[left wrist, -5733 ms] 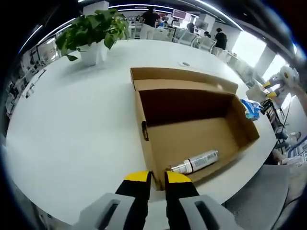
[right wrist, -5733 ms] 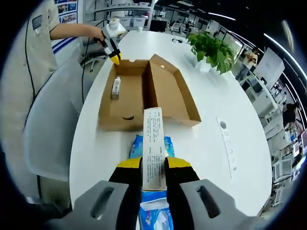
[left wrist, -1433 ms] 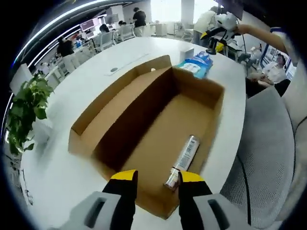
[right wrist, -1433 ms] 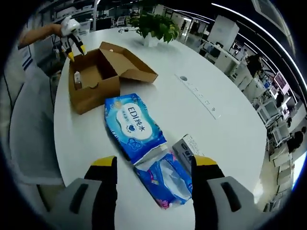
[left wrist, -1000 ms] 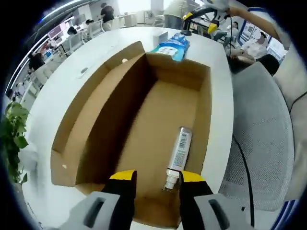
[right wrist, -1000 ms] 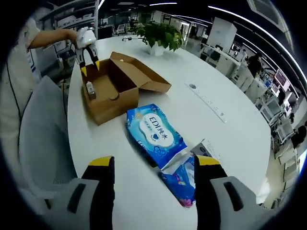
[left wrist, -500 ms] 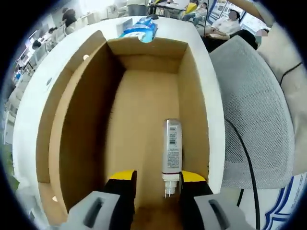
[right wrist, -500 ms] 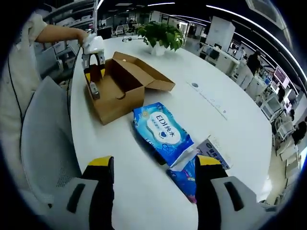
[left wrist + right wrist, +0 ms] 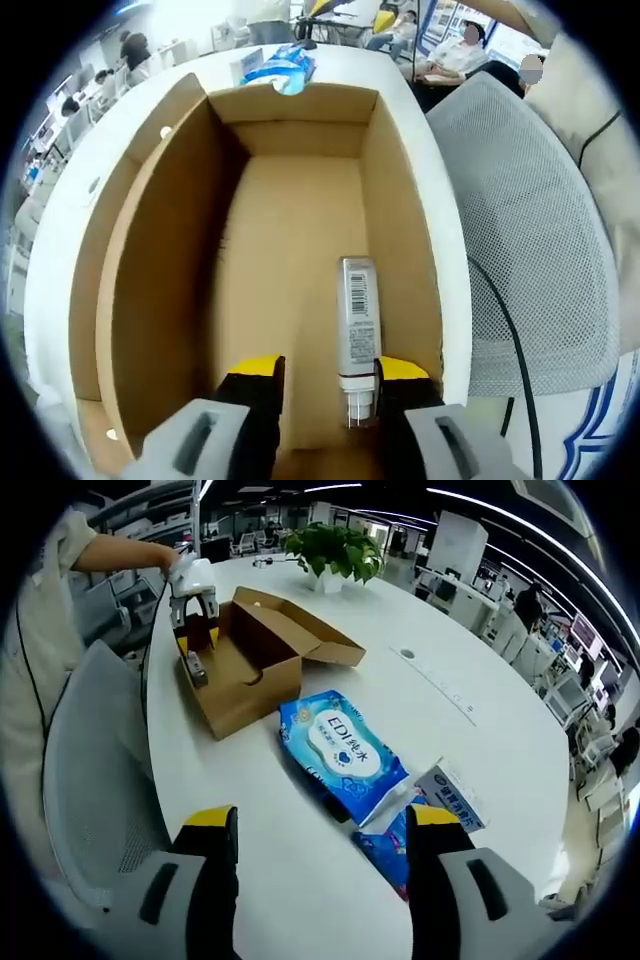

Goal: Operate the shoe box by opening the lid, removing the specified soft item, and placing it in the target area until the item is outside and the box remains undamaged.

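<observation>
In the left gripper view the open cardboard shoe box lies below me, and a silver tube rests on its floor along the right wall. My left gripper is open, with the tube's cap end between its yellow tips. In the right gripper view the same box sits on the white table with its lid folded back, the left gripper dipped into it. My right gripper hangs open above the table. A blue wipes pack lies just beyond it.
A second blue pack and a small white carton lie right of the wipes. A potted plant stands at the table's far end. A grey mesh chair stands close beside the box. A person's arm holds the left gripper.
The left gripper has come down into the box until its tips flank the tube's cap end. The right gripper, shut on a carton 5.7 s ago, now hangs open and hardly moves.
</observation>
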`<state>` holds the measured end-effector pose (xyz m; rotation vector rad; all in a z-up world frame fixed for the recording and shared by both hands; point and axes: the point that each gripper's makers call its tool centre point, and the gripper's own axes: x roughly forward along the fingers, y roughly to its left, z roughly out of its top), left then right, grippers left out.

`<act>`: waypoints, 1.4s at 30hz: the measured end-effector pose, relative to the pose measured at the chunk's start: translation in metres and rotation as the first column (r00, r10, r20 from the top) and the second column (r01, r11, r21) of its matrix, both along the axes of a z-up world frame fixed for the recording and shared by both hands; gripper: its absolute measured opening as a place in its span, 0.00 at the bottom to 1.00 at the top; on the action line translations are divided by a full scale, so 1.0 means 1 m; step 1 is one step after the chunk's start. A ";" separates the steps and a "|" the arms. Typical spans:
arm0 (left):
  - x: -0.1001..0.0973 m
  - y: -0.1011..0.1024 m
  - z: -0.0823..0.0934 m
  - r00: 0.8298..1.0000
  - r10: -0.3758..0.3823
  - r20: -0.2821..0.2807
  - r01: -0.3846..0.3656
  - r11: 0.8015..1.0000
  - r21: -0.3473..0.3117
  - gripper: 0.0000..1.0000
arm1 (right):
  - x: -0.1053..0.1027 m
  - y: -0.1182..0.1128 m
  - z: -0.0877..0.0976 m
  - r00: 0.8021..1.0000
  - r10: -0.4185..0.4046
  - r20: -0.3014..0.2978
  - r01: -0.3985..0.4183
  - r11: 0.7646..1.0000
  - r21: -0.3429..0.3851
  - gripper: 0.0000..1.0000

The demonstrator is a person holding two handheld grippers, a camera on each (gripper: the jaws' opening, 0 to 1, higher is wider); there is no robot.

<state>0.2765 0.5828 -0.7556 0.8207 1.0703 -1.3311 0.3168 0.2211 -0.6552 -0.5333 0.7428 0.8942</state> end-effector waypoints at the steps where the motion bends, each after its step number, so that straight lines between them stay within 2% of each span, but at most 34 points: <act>1: 0.000 0.000 0.000 1.000 -0.002 0.002 0.002 1.000 0.000 0.36 | 0.000 0.000 0.000 1.000 0.001 0.000 -0.001 1.000 0.001 0.64; 5: 0.004 0.000 0.001 1.000 0.002 0.017 -0.002 1.000 0.002 0.37 | -0.001 0.000 0.000 1.000 0.003 -0.001 -0.003 1.000 -0.002 0.64; 8: 0.015 -0.002 0.003 0.998 0.025 0.063 -0.025 1.000 -0.007 0.32 | -0.001 -0.001 0.000 1.000 0.000 -0.001 0.000 1.000 0.001 0.64; 13: 0.017 -0.001 0.004 0.997 0.025 0.068 -0.025 1.000 0.001 0.33 | -0.002 -0.002 0.001 1.000 -0.003 -0.002 0.003 1.000 0.002 0.64; 16: 0.014 -0.002 0.008 0.998 0.030 0.054 -0.029 0.999 -0.014 0.33 | -0.002 -0.003 0.000 1.000 -0.003 -0.001 0.003 1.000 0.004 0.64; 18: 0.008 -0.003 0.009 0.999 0.035 0.024 -0.034 0.999 -0.026 0.33 | -0.003 -0.003 0.000 1.000 -0.001 -0.003 0.001 1.000 0.002 0.64; 22: -0.002 -0.003 0.004 1.000 0.020 -0.021 -0.020 0.999 -0.026 0.33 | -0.003 -0.003 -0.001 1.000 0.001 -0.006 -0.001 1.000 0.002 0.64; 27: -0.004 -0.006 -0.001 0.999 0.026 -0.047 -0.028 0.999 -0.034 0.33 | -0.003 -0.004 -0.002 1.000 -0.002 -0.011 0.002 1.000 0.002 0.64; 31: 0.001 -0.008 -0.001 0.999 0.038 -0.032 -0.039 0.998 -0.041 0.38 | -0.004 -0.005 -0.005 1.000 -0.003 -0.016 0.003 1.000 0.001 0.64; 35: 0.004 -0.008 0.000 0.999 0.039 -0.015 -0.039 0.998 -0.048 0.38 | -0.005 -0.005 -0.006 1.000 -0.002 -0.017 0.002 1.000 -0.001 0.64; 37: 0.011 -0.009 0.003 0.998 0.054 0.013 -0.053 0.997 -0.064 0.33 | -0.005 -0.005 -0.006 1.000 -0.003 -0.018 0.003 1.000 0.001 0.64; 39: 0.028 -0.001 0.002 0.992 0.076 0.097 -0.073 0.997 -0.031 0.27 | -0.005 -0.004 -0.006 1.000 -0.002 -0.018 0.002 1.000 0.002 0.64; 40: 0.028 0.001 -0.001 0.993 0.067 0.096 -0.066 0.998 -0.015 0.27 | -0.005 -0.004 -0.006 1.000 -0.001 -0.019 0.001 1.000 0.001 0.64; 42: 0.023 -0.002 0.001 0.995 0.069 0.069 -0.067 0.997 -0.032 0.27 | -0.005 -0.004 -0.006 1.000 0.000 -0.019 0.000 1.000 0.002 0.64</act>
